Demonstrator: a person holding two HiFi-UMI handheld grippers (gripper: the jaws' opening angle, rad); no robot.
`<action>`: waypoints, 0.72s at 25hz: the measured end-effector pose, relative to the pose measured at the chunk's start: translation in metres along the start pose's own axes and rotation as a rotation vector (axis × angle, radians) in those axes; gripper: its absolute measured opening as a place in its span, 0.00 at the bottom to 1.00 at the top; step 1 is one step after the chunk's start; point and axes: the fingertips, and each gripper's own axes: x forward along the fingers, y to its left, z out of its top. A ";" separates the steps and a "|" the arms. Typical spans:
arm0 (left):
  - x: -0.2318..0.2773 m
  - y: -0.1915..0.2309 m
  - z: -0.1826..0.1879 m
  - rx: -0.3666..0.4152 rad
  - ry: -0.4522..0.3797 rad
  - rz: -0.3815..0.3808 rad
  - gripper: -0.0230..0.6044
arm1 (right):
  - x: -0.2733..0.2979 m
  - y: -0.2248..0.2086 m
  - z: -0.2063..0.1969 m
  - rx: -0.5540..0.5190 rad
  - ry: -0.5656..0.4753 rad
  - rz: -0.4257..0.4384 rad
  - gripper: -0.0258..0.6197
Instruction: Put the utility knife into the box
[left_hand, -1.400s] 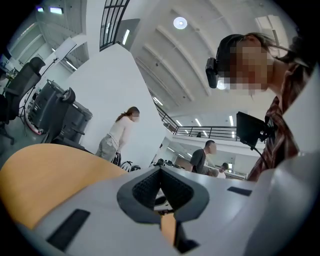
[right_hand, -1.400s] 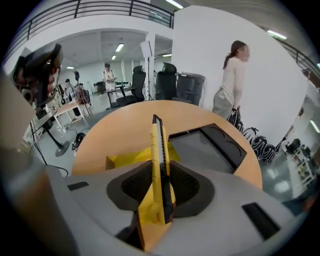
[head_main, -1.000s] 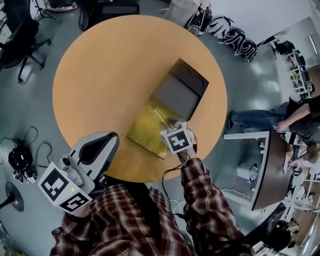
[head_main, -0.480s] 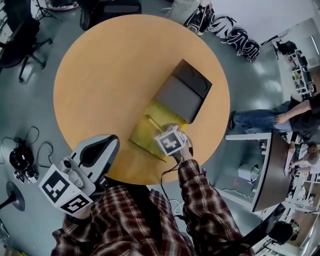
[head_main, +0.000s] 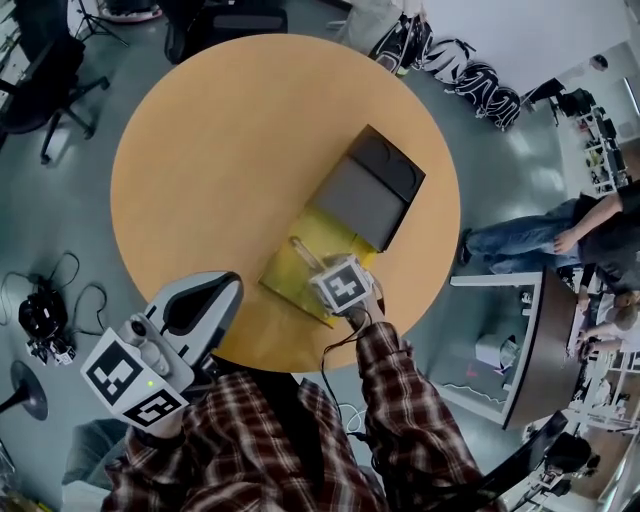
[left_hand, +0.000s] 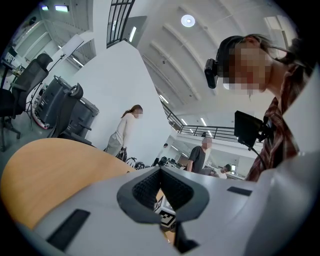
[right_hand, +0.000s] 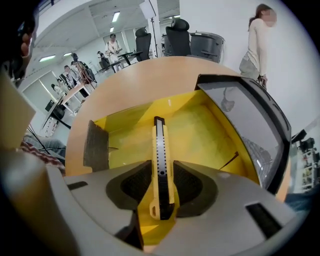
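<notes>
1. Bench (head_main: 220, 150), head view: a round top. The open box (head_main: 292, 272) lies toward its 5 o'clock edge, with the yellow inside nearest the person and the dark lid (head_main: 375, 190) folded back toward 1 o'clock.
2. Right gripper (right_hand: 162, 166): points steeply down into the box. Its jaws have just been opening and now stand wide. The knife (right_hand: 160, 150) is between them, and the pads (right_hand: 192, 185) sit just beside its sides, apparently no longer clamping it.
3. Knife: yellow body with a black slider. The butt is between the jaws and the nose reaches toward 12 o'clock in the right gripper view, inside the box. Whether the nose rests on the box floor cannot be told.
4. Left gripper (left_hand: 160, 169): held level off the bench, beyond the 7 o'clock edge. Its jaws are together with nothing in them, and it takes no part.
5. Step in hand (judged): release of the knife inside the box. The placing looks all but complete.
6. Next move (judged): a straight withdrawal upward, with the jaws kept wide so that the pads do not drag the butt along. The path must also stay clear of the box wall at 9 o'clock.
</notes>
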 end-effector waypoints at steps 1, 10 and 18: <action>0.000 -0.001 0.001 0.000 -0.001 -0.003 0.05 | -0.001 0.001 0.003 -0.005 -0.017 0.002 0.24; -0.003 -0.010 0.002 0.008 0.004 -0.046 0.05 | -0.039 0.003 0.033 0.110 -0.234 0.007 0.24; -0.004 -0.052 0.013 0.069 0.008 -0.159 0.05 | -0.135 0.022 0.053 0.271 -0.584 0.007 0.22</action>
